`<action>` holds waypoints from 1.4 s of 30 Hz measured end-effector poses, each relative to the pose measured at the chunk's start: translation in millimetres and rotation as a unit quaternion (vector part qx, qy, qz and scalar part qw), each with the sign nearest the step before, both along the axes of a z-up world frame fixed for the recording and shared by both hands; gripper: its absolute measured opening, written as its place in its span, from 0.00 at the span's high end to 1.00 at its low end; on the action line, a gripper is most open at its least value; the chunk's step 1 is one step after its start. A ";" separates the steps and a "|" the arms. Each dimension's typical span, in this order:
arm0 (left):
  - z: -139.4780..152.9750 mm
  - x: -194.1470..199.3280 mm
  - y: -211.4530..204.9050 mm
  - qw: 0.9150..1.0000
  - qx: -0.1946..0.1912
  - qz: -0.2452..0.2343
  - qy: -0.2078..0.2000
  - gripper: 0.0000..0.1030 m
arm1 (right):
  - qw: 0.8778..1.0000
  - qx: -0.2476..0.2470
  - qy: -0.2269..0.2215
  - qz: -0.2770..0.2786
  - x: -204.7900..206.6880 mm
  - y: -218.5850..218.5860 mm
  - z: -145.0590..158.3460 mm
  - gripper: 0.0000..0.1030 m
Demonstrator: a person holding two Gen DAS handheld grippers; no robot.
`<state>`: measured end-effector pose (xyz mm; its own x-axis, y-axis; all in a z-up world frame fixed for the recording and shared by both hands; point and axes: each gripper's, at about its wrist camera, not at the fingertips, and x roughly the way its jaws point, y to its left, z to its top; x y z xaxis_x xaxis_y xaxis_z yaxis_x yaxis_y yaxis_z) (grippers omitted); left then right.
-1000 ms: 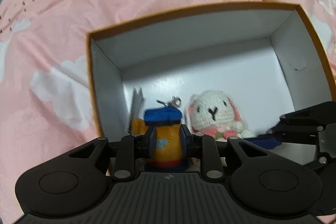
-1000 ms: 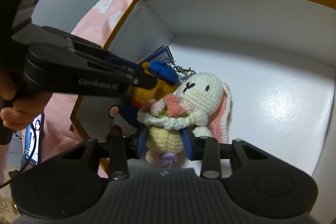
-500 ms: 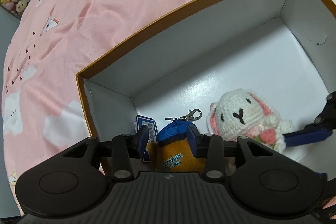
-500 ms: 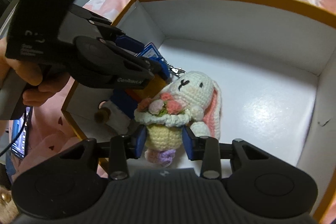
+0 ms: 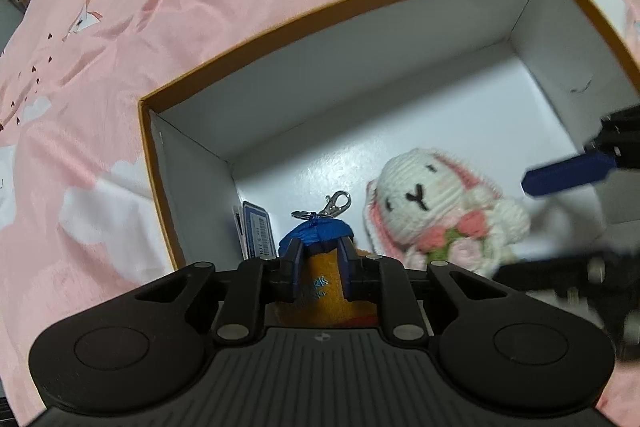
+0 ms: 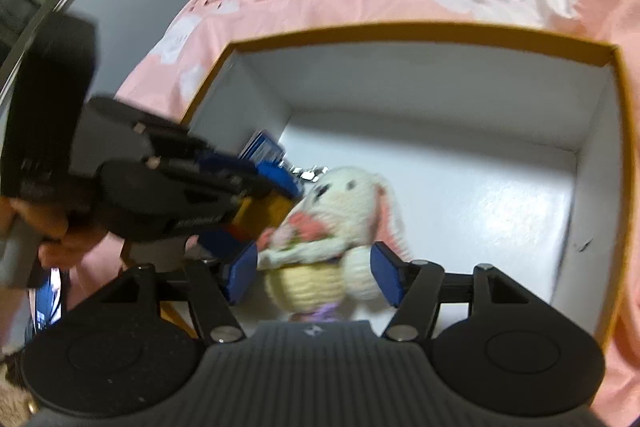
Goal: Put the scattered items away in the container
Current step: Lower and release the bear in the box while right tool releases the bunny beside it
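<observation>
Bunny (image 6: 340, 211) freed, R claw (image 6: 316, 273) now spread | L claw (image 5: 319, 259) still grips keychain plush (image 5: 320, 279) | box (image 5: 360, 23)

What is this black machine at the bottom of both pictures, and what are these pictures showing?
They are hand-held tongs, one in each of a person's hands, each with its own camera looking along its fingers. One picture comes from the left tongs, shut on an orange toy with a blue cap. The other comes from the right tongs, open around a white knitted rabbit. Both toys are inside a white box with an orange rim, resting on a pink bedspread.
</observation>
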<state>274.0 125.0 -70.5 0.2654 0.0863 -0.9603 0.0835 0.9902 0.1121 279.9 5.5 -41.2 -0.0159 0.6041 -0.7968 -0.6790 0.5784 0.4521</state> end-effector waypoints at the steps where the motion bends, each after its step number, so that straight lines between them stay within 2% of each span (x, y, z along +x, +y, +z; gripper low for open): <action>1: 4.1 -3.5 0.9 1.000 -0.002 -0.001 -0.013 0.78 | 1.000 -0.001 -0.002 -0.007 1.7 -1.4 1.1 0.36; 5: 23.7 -20.0 8.3 0.998 -0.015 0.013 -0.056 0.78 | 0.999 -0.017 0.014 -0.032 10.3 0.8 -11.6 0.37; 10: 39.2 -38.6 18.0 0.996 -0.007 0.043 -0.084 0.78 | 0.996 0.002 0.082 -0.038 11.9 3.8 -32.2 0.38; 13: 44.8 -48.5 22.3 0.994 -0.016 0.060 -0.090 0.78 | 0.995 0.012 0.094 -0.028 6.4 10.1 -36.2 0.43; 18: 42.0 -60.9 18.6 0.992 -0.020 0.072 -0.106 0.78 | 0.995 0.016 0.095 0.021 -12.5 22.7 -30.7 0.54; 24: 38.5 -72.1 5.9 0.988 -0.023 0.076 -0.132 0.77 | 0.998 -0.006 0.046 0.049 -32.9 35.3 -30.2 0.55; 30: 36.3 -84.2 -5.8 0.980 -0.020 0.104 -0.169 0.69 | 0.999 -0.014 0.012 0.046 -45.5 37.6 -24.2 0.52; 33: 33.8 -89.9 -9.3 0.976 -0.026 0.117 -0.183 0.66 | 0.998 -0.021 -0.022 0.048 -54.6 33.5 -18.4 0.49; 37: 33.2 -100.3 -13.3 0.970 -0.030 0.123 -0.206 0.50 | 0.995 -0.032 -0.087 0.045 -70.4 30.7 -10.2 0.48; 39: 34.2 -105.5 -14.2 0.967 -0.033 0.127 -0.217 0.49 | 0.993 -0.035 -0.110 0.038 -75.1 27.5 -6.2 0.45; 42: 36.0 -112.2 -14.6 0.963 -0.044 0.133 -0.230 0.45 | 0.992 -0.033 -0.122 0.028 -78.6 21.0 -1.5 0.43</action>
